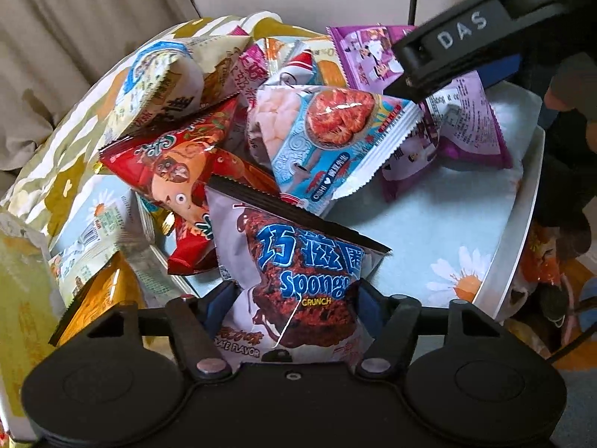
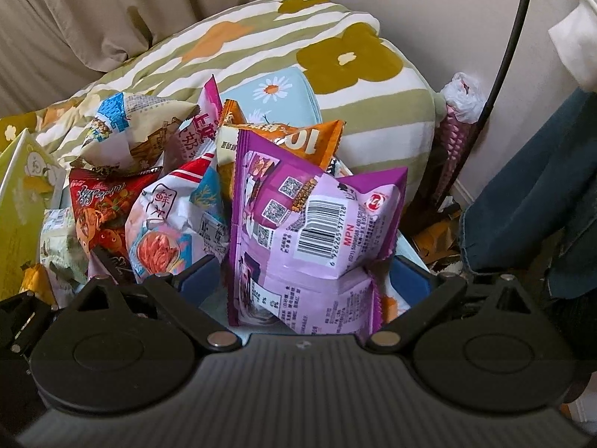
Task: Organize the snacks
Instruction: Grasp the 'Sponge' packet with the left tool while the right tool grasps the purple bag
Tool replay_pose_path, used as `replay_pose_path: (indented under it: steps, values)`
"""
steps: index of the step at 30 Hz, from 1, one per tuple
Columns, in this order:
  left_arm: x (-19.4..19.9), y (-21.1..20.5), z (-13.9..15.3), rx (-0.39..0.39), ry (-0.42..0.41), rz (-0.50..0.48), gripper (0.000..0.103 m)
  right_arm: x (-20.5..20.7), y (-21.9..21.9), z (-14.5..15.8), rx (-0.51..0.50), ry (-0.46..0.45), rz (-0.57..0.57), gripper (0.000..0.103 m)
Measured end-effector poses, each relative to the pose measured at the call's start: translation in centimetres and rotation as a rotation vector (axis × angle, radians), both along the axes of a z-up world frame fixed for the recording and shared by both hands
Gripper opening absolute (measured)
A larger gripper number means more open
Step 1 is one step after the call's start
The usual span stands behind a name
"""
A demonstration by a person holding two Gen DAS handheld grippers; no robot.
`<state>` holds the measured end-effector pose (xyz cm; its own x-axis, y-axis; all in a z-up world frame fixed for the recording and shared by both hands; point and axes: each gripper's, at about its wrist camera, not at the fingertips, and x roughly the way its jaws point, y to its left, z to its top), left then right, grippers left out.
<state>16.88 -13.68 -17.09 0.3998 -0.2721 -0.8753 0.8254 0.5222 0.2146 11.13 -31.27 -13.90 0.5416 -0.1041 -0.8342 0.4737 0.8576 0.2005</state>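
Note:
A pile of snack bags lies on a pale blue daisy-print cloth (image 1: 429, 231) on a white tray (image 1: 522, 231). In the left wrist view my left gripper (image 1: 294, 295) is shut on a grey chocolate "Sponge Crunch" bag (image 1: 298, 268), blue pads pressing both sides. My right gripper's black finger (image 1: 447, 56) reaches in from the upper right over the purple bags (image 1: 466, 123). In the right wrist view my right gripper (image 2: 306, 280) has its blue pads on both sides of a purple bag with a barcode (image 2: 309, 231). A blue prawn-cracker bag (image 1: 328, 142) and a red bag (image 1: 175, 171) lie between.
A green-and-white flowered cushion (image 2: 298, 48) sits behind the pile, against a beige curtain (image 2: 93, 11) and wall. A person's blue jeans leg (image 2: 530, 201) stands at the right. More packets (image 1: 104, 291) lie at the left, and clutter sits on the floor (image 1: 541, 268) beyond the tray's edge.

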Motion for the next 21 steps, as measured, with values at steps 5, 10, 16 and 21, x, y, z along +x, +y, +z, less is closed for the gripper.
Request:
replay_pose_path:
  steps: [5, 10, 16, 21]
  values:
    - [-0.2, 0.5, 0.7, -0.026, 0.007, 0.018, 0.068, 0.6, -0.1, -0.4, 0.006, 0.004, -0.014, 0.103]
    - [-0.5, 1.1, 1.2, -0.040, 0.003, 0.048, 0.068, 1.2, -0.1, -1.0, 0.007, 0.005, -0.016, 0.103]
    - [-0.9, 1.7, 2.1, -0.056, -0.012, 0.083, 0.068, 1.7, -0.1, -1.9, 0.010, 0.022, 0.005, 0.095]
    - [-1.5, 1.8, 3.2, -0.074, -0.026, 0.108, 0.068, 1.2, 0.0, -1.4, -0.004, 0.018, 0.026, 0.087]
